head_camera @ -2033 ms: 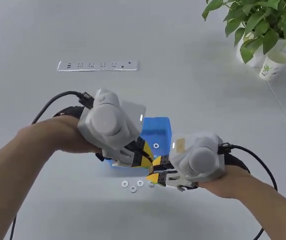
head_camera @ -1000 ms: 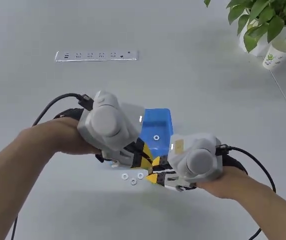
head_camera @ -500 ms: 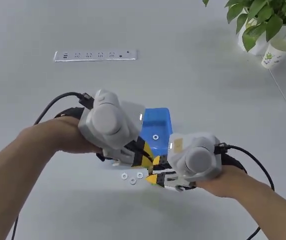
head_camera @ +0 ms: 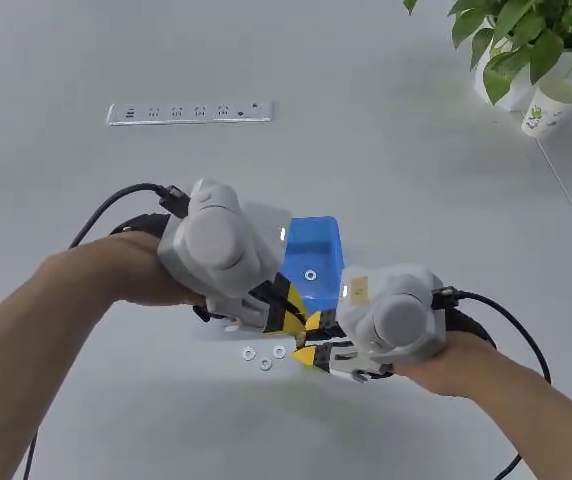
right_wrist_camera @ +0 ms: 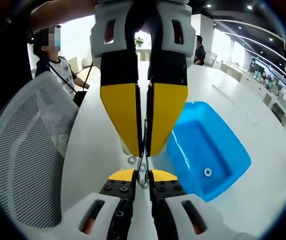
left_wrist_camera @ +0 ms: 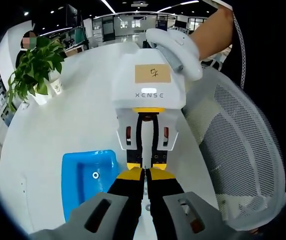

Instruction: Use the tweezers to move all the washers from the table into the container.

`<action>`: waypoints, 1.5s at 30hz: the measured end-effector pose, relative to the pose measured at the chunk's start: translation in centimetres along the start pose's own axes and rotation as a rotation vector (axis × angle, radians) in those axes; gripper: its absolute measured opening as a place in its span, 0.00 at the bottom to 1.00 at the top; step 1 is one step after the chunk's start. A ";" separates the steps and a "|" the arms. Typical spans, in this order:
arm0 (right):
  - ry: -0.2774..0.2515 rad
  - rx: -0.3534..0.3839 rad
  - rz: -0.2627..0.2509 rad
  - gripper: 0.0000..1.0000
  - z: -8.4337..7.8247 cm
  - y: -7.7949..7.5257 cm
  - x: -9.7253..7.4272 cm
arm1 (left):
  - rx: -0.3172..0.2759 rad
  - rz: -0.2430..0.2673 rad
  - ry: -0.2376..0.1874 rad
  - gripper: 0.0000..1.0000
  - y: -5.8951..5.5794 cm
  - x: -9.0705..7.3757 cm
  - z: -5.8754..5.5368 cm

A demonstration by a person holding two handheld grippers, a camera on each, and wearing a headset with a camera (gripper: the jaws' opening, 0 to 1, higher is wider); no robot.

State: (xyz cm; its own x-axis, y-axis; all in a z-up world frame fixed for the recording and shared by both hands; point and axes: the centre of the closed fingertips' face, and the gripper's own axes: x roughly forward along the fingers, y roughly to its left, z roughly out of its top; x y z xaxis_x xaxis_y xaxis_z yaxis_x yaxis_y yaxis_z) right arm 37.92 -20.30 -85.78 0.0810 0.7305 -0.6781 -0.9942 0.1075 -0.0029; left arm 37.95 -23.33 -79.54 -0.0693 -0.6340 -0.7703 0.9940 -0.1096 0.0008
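The blue container [head_camera: 318,243] holds one washer [head_camera: 310,275] and lies just beyond the two grippers. Three small washers [head_camera: 265,364] lie on the table in front of it. My left gripper [head_camera: 298,322] and right gripper [head_camera: 308,355] point at each other, tips nearly touching, above the table beside the loose washers. In the right gripper view the thin metal tweezers [right_wrist_camera: 143,167] run from the left gripper's shut yellow pads [right_wrist_camera: 120,117] down between my right gripper's [right_wrist_camera: 143,176] closed jaws. A washer [right_wrist_camera: 132,159] lies under them. The left gripper view has the container [left_wrist_camera: 83,175] at lower left.
A white power strip [head_camera: 188,112] lies far back on the table. A potted plant [head_camera: 531,50] with a paper cup [head_camera: 547,108] stands at the back right. Cables trail from both grippers. A mesh chair [right_wrist_camera: 23,150] is behind the table edge.
The head camera has shifted a little. Both grippers stay tip to tip beside the container, and the washers lie where they were.
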 end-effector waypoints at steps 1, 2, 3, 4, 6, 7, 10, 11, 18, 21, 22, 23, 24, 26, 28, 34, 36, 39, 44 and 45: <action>0.000 -0.002 0.001 0.12 0.0 0.0 0.0 | 0.002 0.000 0.001 0.06 0.0 0.0 0.0; 0.001 -0.004 0.001 0.12 0.0 0.0 0.0 | 0.005 0.001 0.001 0.06 0.0 0.0 0.0; 0.002 -0.003 0.003 0.12 0.0 0.0 0.0 | 0.006 0.001 0.000 0.06 0.0 0.0 0.0; 0.002 0.001 0.005 0.11 0.0 0.0 0.0 | 0.007 0.000 0.000 0.06 0.0 0.0 0.1; 0.001 0.008 0.006 0.11 0.0 0.0 0.0 | 0.005 0.000 -0.002 0.06 -0.1 0.1 0.1; -0.001 0.014 0.006 0.11 0.0 0.0 0.0 | 0.006 0.000 -0.002 0.06 0.0 0.1 0.1; -0.001 0.021 0.008 0.11 0.0 0.0 0.0 | 0.004 -0.002 -0.003 0.06 0.0 0.1 0.1; -0.001 0.021 0.009 0.11 0.0 0.0 0.0 | 0.004 -0.001 -0.003 0.06 0.0 0.1 0.1; 0.000 0.029 0.009 0.11 0.0 0.0 0.0 | 0.004 -0.003 -0.002 0.06 0.0 0.1 0.1; 0.003 0.023 0.009 0.11 0.0 0.0 -0.1 | 0.005 -0.003 -0.001 0.06 0.0 0.1 0.2; 0.003 0.022 0.009 0.11 0.0 0.0 -0.1 | 0.005 -0.002 -0.001 0.06 0.0 0.1 0.2; 0.004 0.019 0.008 0.11 -0.1 0.0 -0.1 | 0.005 -0.003 0.000 0.06 0.0 0.1 0.2; 0.005 0.018 0.008 0.11 -0.1 0.0 -0.1 | 0.006 -0.002 0.002 0.06 0.0 0.1 0.2; 0.005 0.018 0.008 0.11 0.0 0.1 -0.1 | 0.007 -0.002 0.002 0.06 -0.1 0.0 0.2; 0.001 0.020 0.005 0.11 0.0 0.0 -0.2 | 0.006 -0.001 0.000 0.06 0.0 0.0 0.3; -0.003 0.016 0.002 0.11 0.3 0.0 -0.5 | 0.007 0.006 -0.006 0.06 0.0 -0.4 0.6; -0.004 0.012 0.000 0.11 0.5 -0.1 -0.6 | 0.007 0.008 -0.008 0.06 0.0 -0.6 0.7; -0.005 0.009 -0.003 0.11 0.9 0.0 -0.9 | 0.007 0.010 -0.011 0.06 -0.1 -1.0 1.0; -0.015 0.013 -0.007 0.11 1.4 0.2 -1.3 | 0.007 0.013 -0.014 0.06 -0.2 -1.5 1.3; -0.016 0.013 -0.008 0.11 1.5 0.2 -1.4 | 0.006 0.013 -0.015 0.06 -0.3 -1.6 1.4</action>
State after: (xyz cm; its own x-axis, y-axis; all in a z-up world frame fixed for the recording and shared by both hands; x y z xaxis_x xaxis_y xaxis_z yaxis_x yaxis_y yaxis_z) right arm 37.70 -20.28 -83.73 0.0899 0.7404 -0.6662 -0.9925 0.1222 0.0019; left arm 37.65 -23.35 -77.42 -0.0577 -0.6466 -0.7606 0.9942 -0.1062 0.0149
